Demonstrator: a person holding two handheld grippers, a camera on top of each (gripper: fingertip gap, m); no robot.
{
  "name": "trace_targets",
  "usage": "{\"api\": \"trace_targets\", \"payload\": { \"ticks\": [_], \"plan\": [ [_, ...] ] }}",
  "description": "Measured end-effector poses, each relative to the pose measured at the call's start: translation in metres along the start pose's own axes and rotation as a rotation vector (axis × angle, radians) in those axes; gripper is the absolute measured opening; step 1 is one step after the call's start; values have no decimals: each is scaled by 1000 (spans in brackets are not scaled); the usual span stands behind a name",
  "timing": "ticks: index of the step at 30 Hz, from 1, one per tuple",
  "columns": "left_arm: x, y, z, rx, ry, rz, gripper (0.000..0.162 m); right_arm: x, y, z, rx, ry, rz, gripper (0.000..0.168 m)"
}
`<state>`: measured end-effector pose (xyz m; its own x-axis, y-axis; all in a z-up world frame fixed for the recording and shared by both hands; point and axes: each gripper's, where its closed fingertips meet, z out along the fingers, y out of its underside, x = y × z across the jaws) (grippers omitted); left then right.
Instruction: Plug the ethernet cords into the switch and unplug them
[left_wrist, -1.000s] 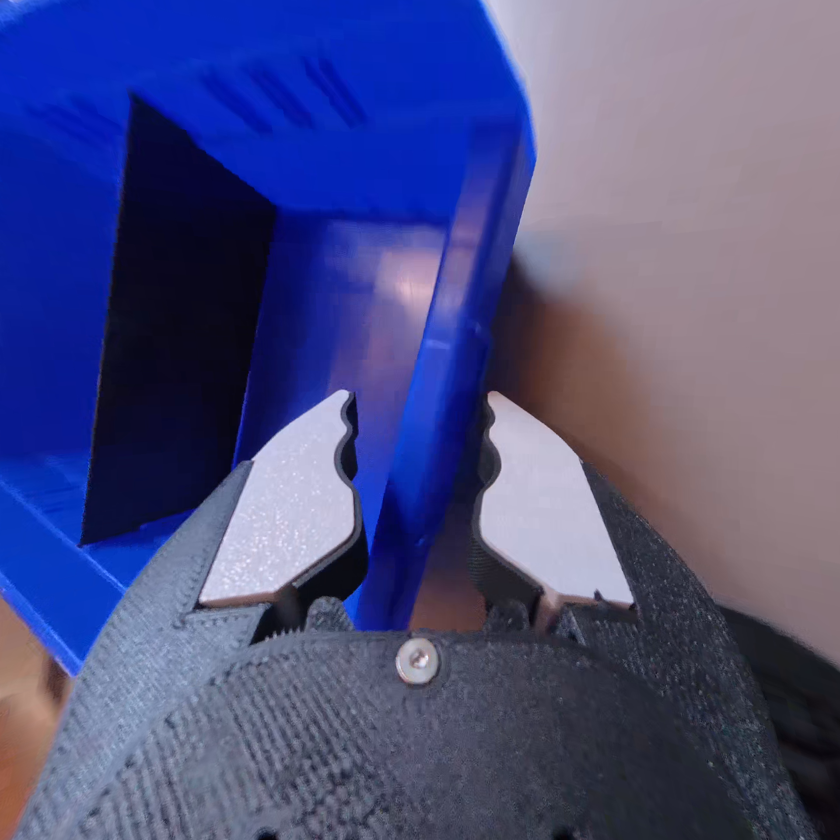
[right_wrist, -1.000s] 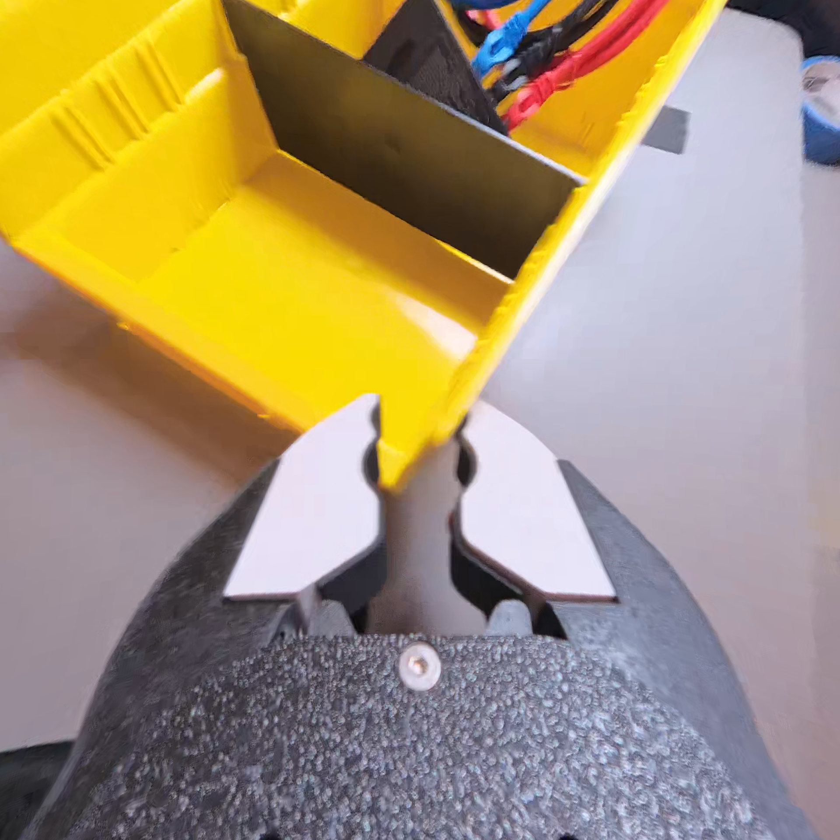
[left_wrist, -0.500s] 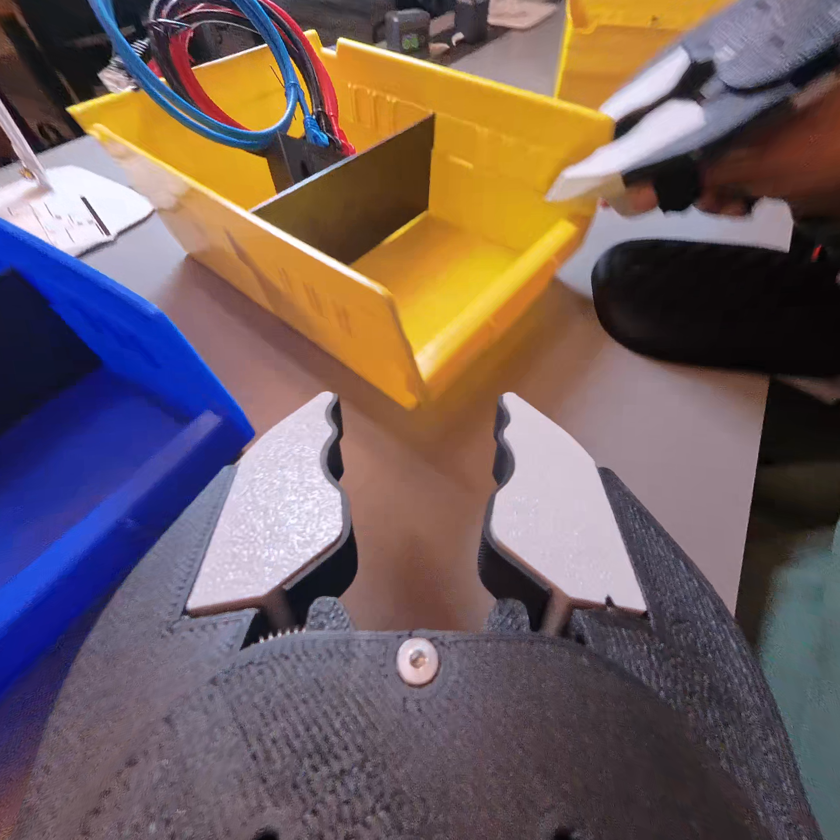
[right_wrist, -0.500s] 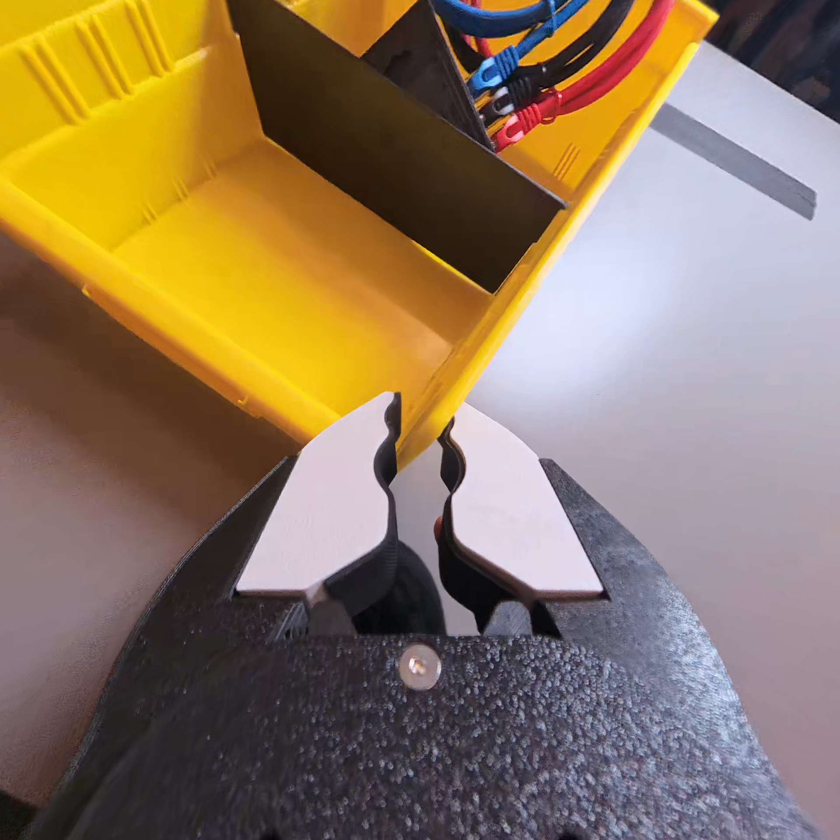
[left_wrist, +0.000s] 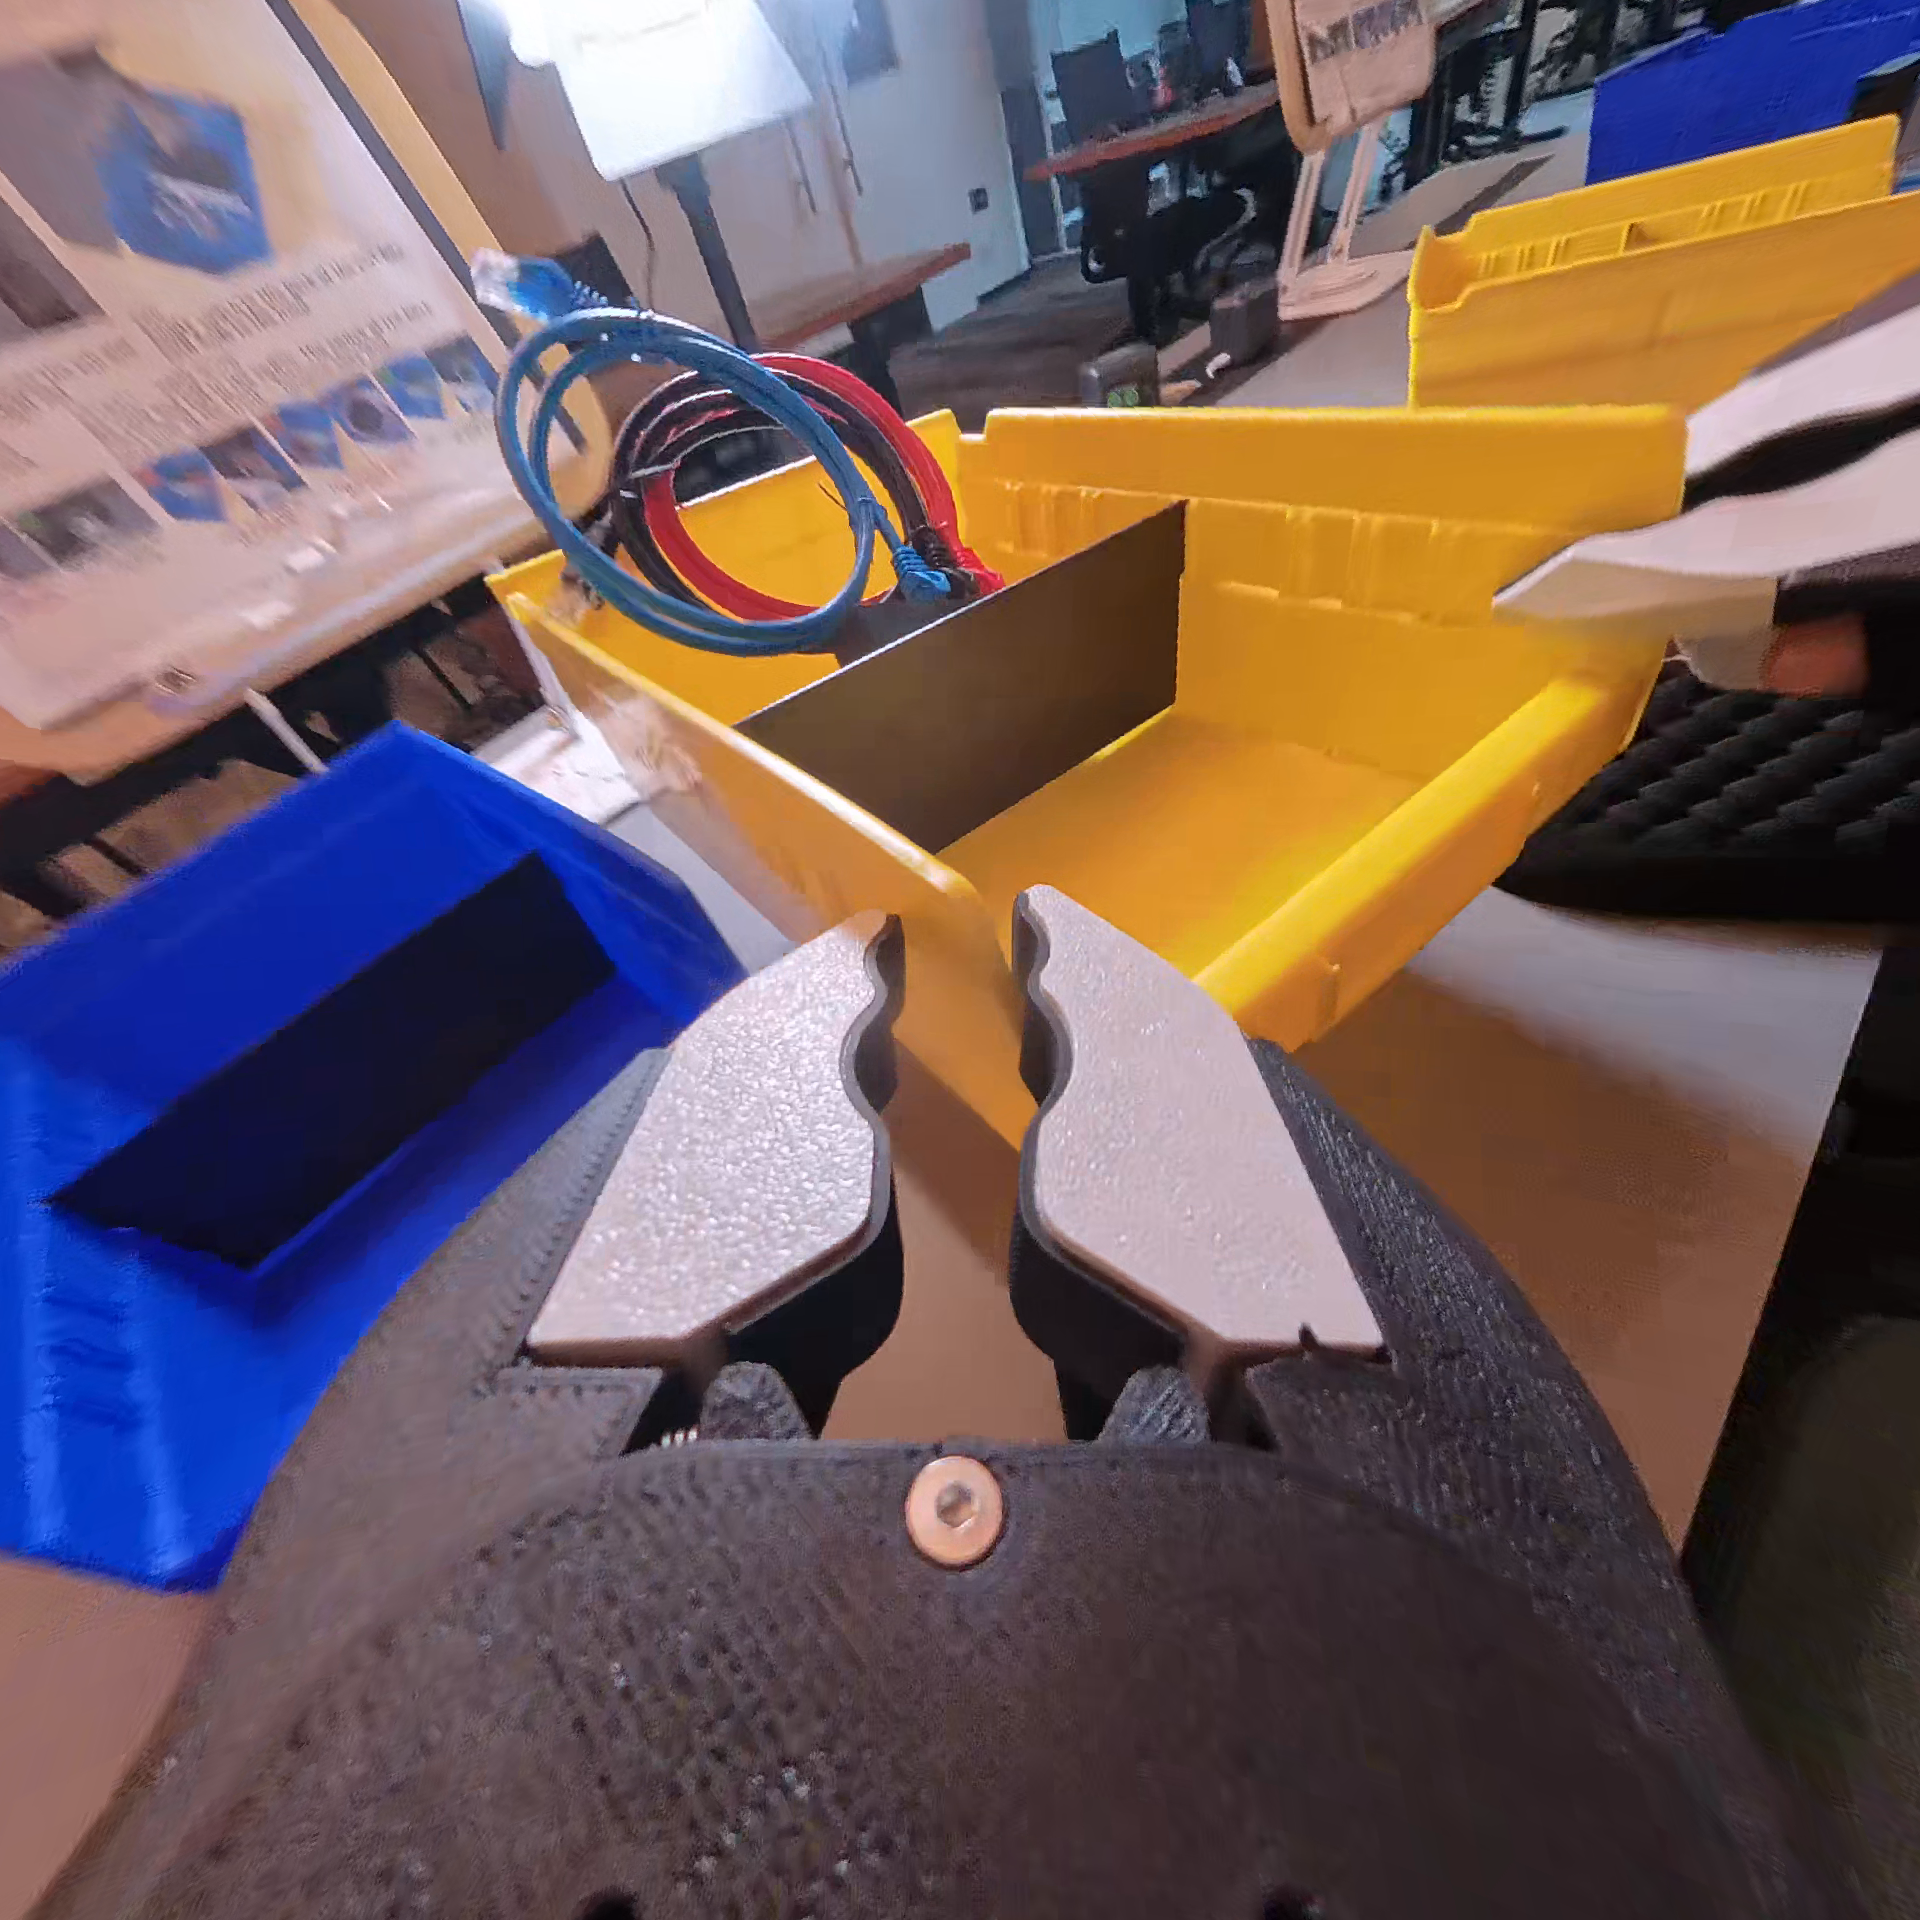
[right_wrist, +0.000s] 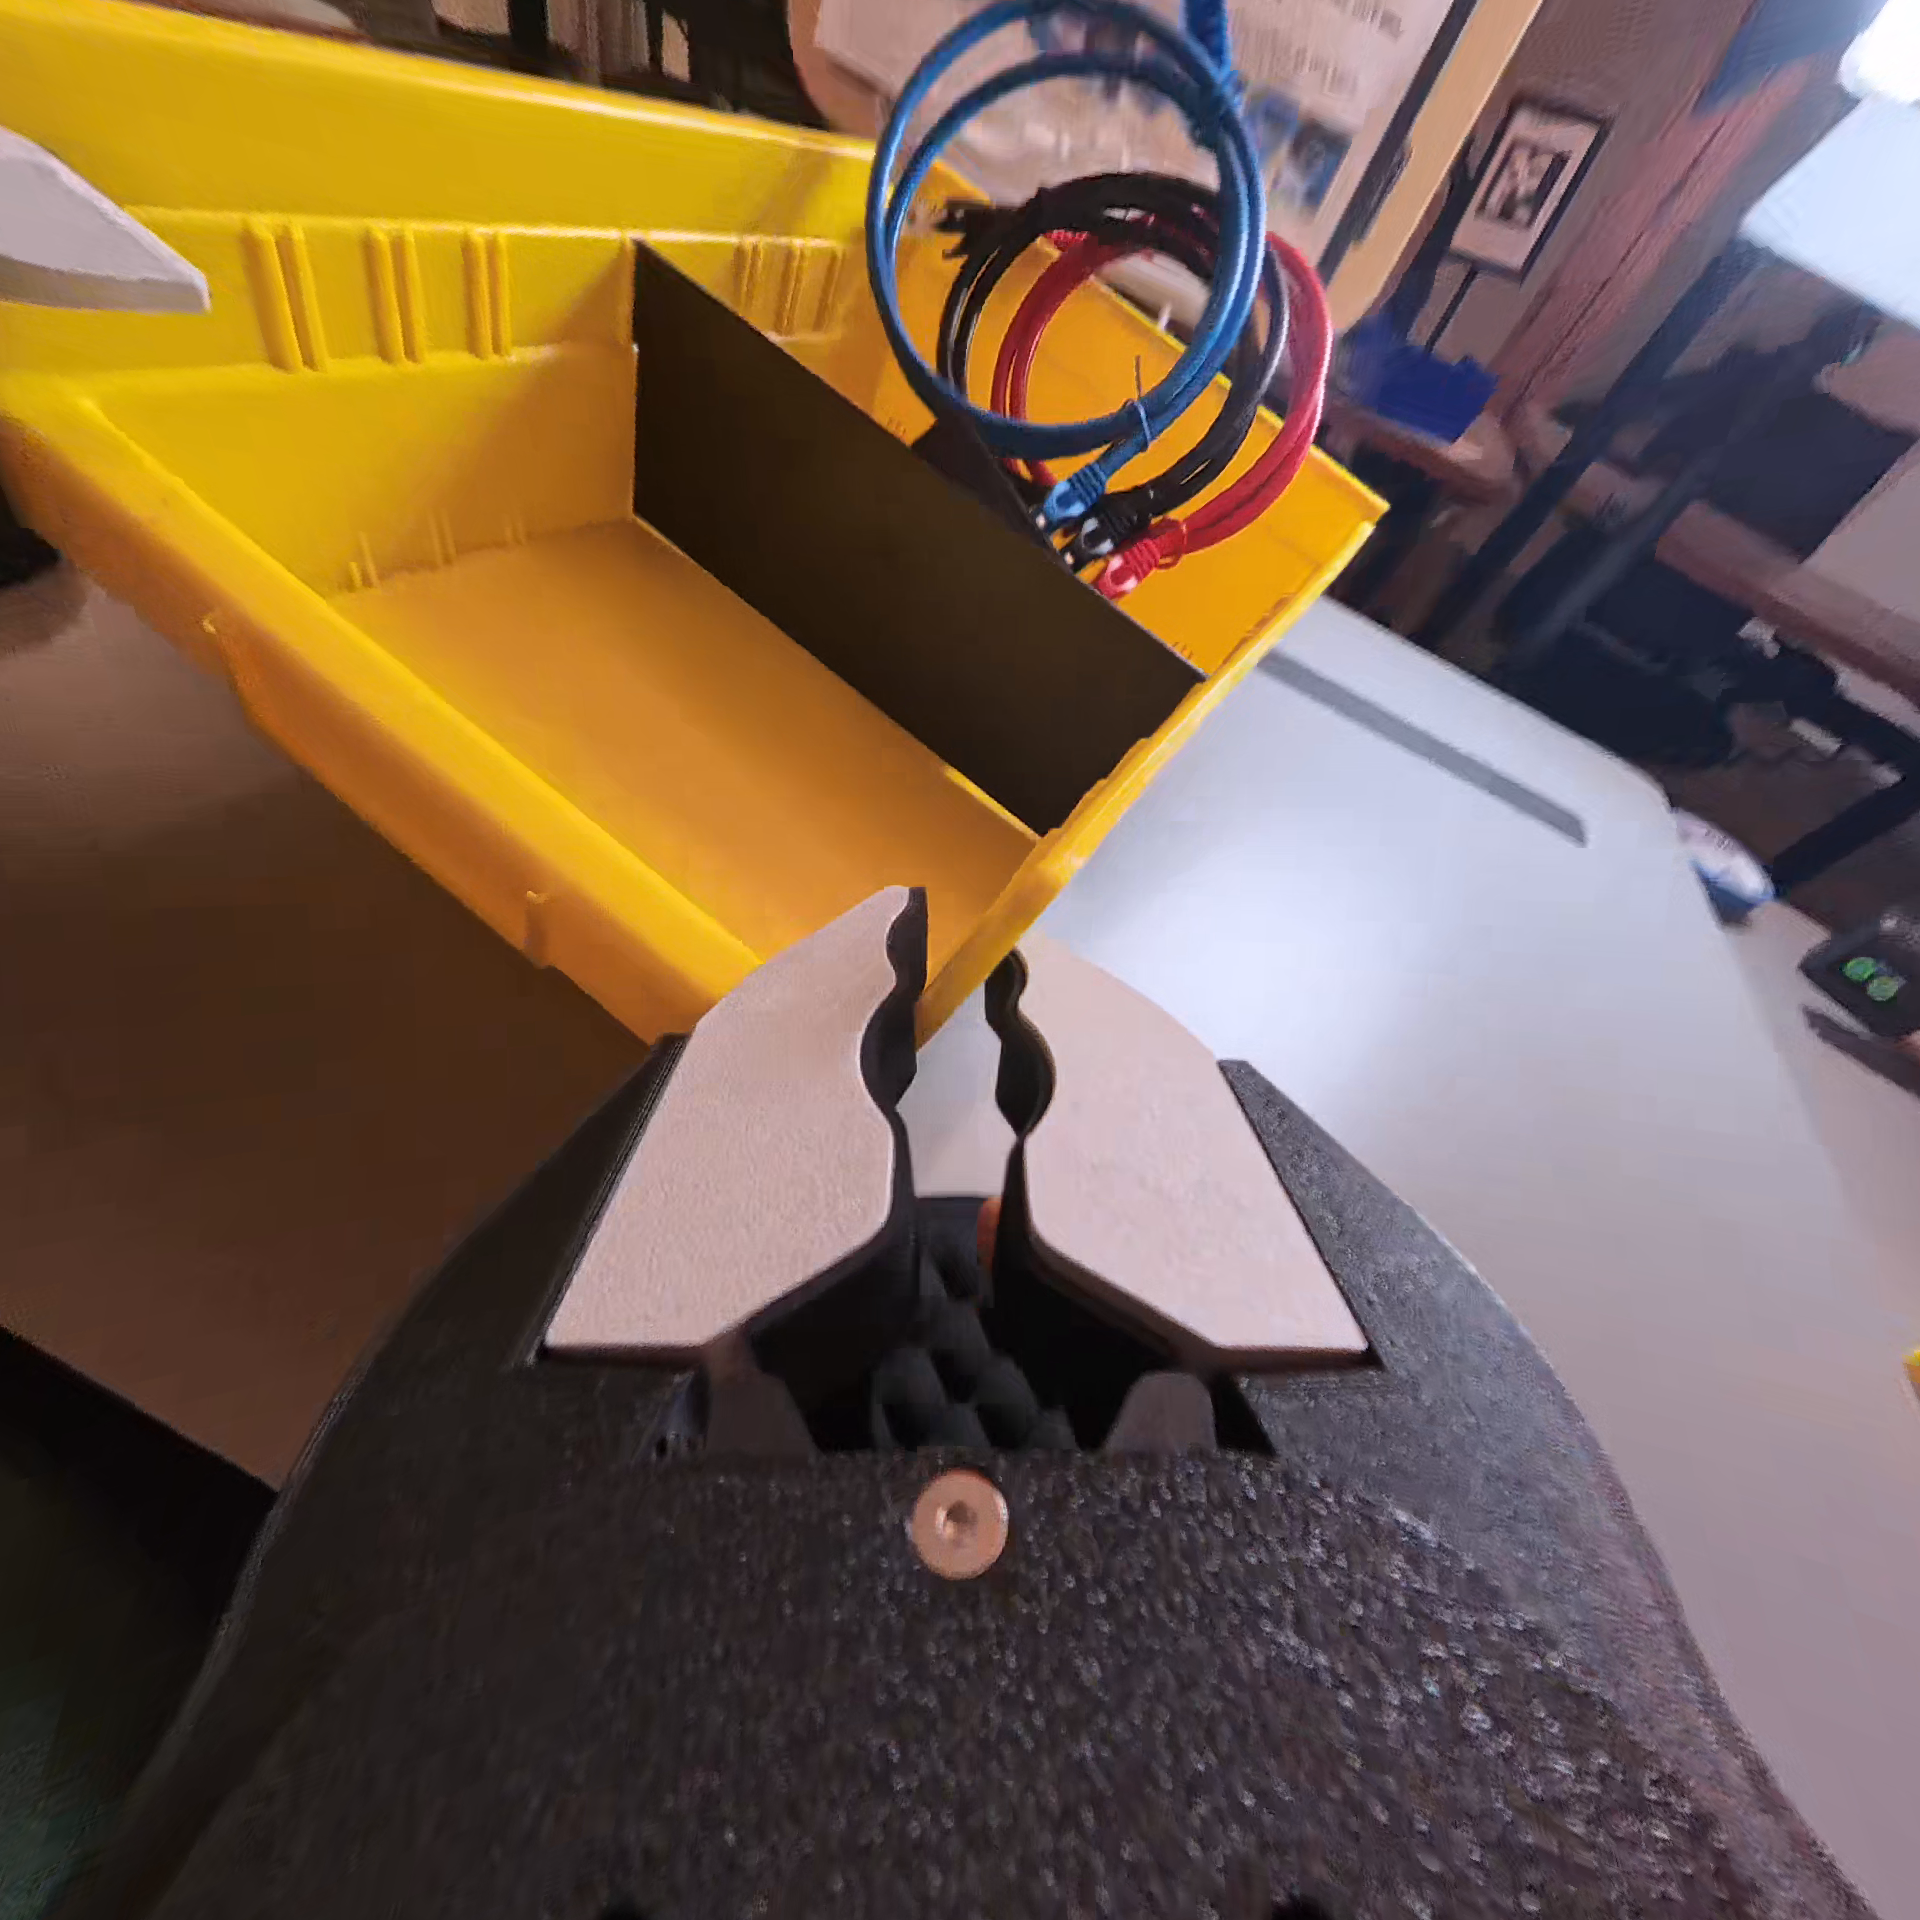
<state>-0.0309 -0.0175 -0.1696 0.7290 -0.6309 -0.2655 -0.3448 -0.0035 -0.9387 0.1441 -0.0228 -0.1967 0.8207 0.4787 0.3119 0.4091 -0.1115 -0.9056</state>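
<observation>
Evidently both claws, left and right, straddle yellow bin corners.

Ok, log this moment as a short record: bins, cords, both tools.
yellow bin: on table, black divider across it, near compartment empty
ethernet cords: blue, black and red coils behind the divider
blue bin: beside yellow bin, on the left tool's side
left tool: straddles yellow bin's near corner, grip unclear
right tool: closed on the bin's other near corner wall

Black textured grippers, grey fingers, brass screws
</observation>
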Motion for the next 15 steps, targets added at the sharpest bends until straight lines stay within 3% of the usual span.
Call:
{"api": "trace_targets", "payload": {
  "ticks": [7, 12, 15],
  "plan": [
    [-65, -58, -105, 114, -260, 90, 20, -45, -126, 7, 276, -84, -93, 10],
    [-118, -58, -195, 81, -470, 105, 21, -122, -193, 42, 407, -257, -130, 9],
    [-143, -37, -239, -37, -553, 94, 21, -177, -210, 67, 419, -390, -147, 10]
  ]
}}
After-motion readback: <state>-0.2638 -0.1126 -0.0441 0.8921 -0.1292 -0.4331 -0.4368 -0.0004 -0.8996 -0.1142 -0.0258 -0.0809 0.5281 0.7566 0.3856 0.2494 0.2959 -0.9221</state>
